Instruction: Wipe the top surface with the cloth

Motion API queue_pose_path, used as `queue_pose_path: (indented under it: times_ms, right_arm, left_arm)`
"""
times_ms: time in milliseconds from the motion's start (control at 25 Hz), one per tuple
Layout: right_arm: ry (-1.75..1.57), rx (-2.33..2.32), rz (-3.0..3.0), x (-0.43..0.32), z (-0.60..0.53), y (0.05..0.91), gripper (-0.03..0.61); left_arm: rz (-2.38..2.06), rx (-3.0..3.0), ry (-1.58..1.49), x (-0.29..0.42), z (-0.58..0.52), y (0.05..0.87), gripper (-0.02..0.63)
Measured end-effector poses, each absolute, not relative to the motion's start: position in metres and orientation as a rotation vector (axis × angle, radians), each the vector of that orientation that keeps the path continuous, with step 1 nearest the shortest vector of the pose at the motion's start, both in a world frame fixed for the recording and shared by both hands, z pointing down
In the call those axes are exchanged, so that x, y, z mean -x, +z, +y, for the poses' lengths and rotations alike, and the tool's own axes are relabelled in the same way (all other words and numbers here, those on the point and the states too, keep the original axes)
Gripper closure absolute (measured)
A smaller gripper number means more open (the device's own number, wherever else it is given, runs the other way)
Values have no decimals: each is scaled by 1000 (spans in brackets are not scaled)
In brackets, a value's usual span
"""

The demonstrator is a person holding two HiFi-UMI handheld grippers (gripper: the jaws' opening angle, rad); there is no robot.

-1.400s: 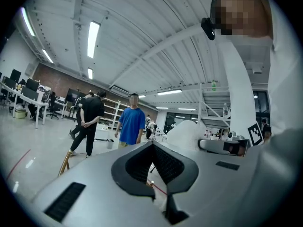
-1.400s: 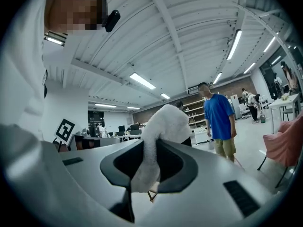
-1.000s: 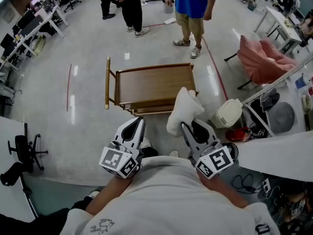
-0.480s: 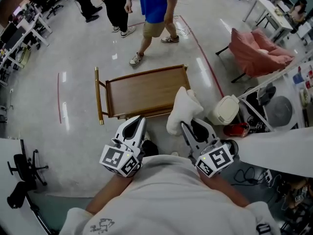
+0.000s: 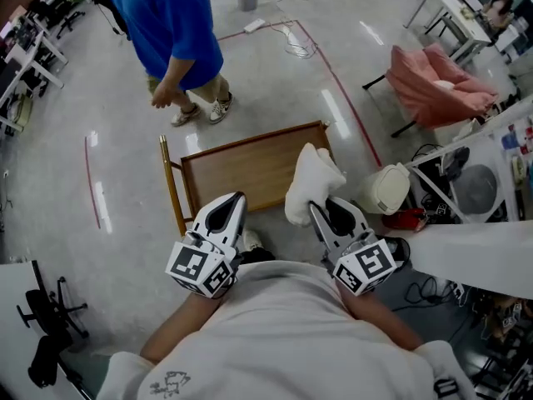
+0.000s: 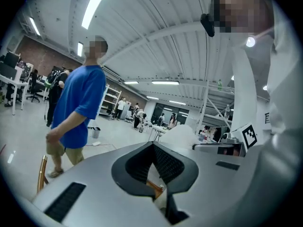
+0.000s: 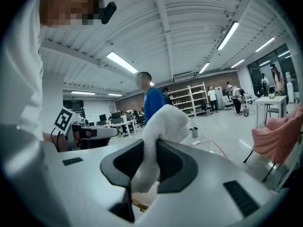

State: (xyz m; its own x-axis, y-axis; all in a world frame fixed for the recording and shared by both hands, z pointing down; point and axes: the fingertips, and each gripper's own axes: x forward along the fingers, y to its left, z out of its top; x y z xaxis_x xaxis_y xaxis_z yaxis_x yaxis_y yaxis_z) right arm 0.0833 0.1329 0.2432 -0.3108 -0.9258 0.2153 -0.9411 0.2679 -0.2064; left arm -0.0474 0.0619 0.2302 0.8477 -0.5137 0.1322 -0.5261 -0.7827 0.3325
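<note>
2 hand-held grippers, both held close in front of the holder's chest, on the near side of the brown wooden serving cart with its brass side rail.

Item 1: right gripper. Its jaws are clamped on a white fluffy cloth, which stands up out of them. In the head view the cloth overlaps the cart's near right corner. It looks raised above the wood, though contact cannot be ruled out.

Item 2: left gripper. Its jaws are brought together with nothing between them. It sits at the cart's near edge, left of the cloth, pointing toward the cart.

Task status, as judged: wiping not begun. The cart's whole top remains to be wiped, and the cloth must first be lowered flat onto it.

Also present: 1 person in a blue shirt, walking beyond the cart's far left corner.
</note>
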Motion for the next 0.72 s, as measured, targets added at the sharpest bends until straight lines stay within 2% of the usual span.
queue_pose_path:
  times_ms: [360,560,720]
  right_arm:
    - [537,-1799,-2368,-71,79,266,495]
    - [572,-1777,-2282,-98,48,301,495]
    - [676,-1739,-2240,-149,32,344,495]
  left_arm:
    - [-728,-2654,146,64,-6,261,607]
    - [-738,-2607,183,50,-31,282,606]
    - [-786,-2574,230,28,-38,297,606]
